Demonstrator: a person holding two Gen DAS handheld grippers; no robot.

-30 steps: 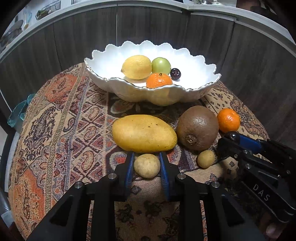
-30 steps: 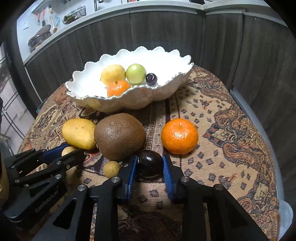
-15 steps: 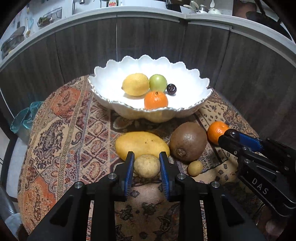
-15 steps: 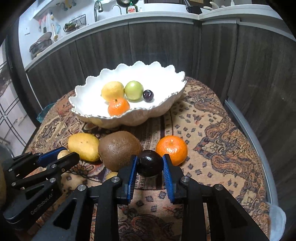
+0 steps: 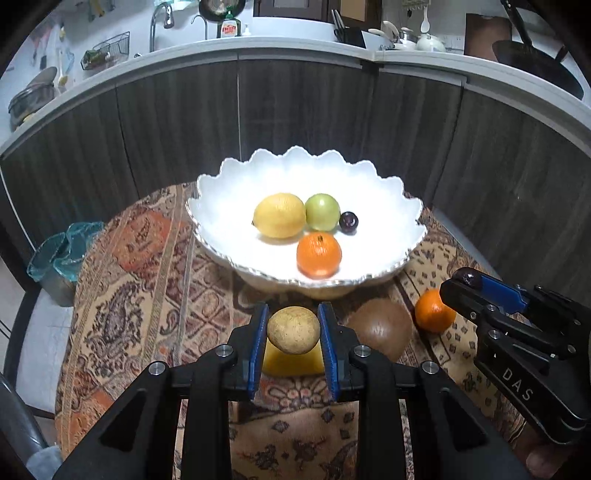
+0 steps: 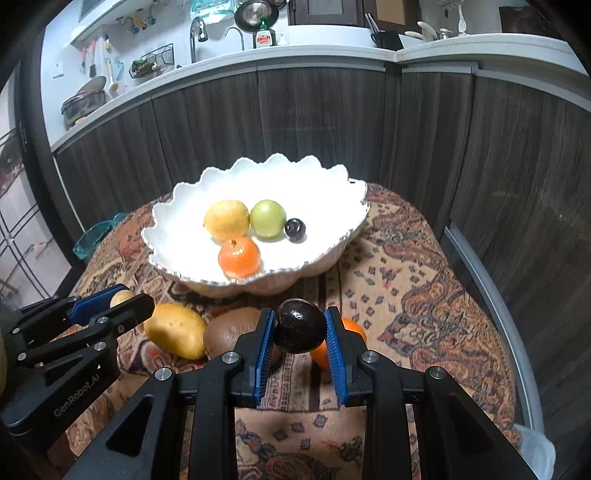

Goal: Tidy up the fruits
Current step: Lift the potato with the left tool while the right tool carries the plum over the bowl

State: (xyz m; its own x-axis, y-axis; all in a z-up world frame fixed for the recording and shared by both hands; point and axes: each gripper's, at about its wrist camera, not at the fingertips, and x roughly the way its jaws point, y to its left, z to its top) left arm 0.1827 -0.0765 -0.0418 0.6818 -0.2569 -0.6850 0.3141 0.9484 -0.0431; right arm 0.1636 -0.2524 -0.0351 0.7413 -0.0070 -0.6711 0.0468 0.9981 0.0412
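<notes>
Aloft, left gripper (image 5: 293,329) clamps tan fruit (image 5: 293,328), right gripper (image 6: 300,331) clamps dark plum (image 6: 300,326).

Patterned tablecloth (image 5: 140,295), orange, brown and cream, covers the round table. Dark wood-grain cabinet fronts (image 5: 303,122) curve behind it under a white counter (image 5: 295,46). On the counter: faucet (image 6: 197,31), green dish-soap bottle (image 6: 264,37), wire rack (image 6: 153,61), dark knife block (image 5: 351,35). Crumpled teal plastic bag (image 5: 61,251) sits beside the table's left edge.
</notes>
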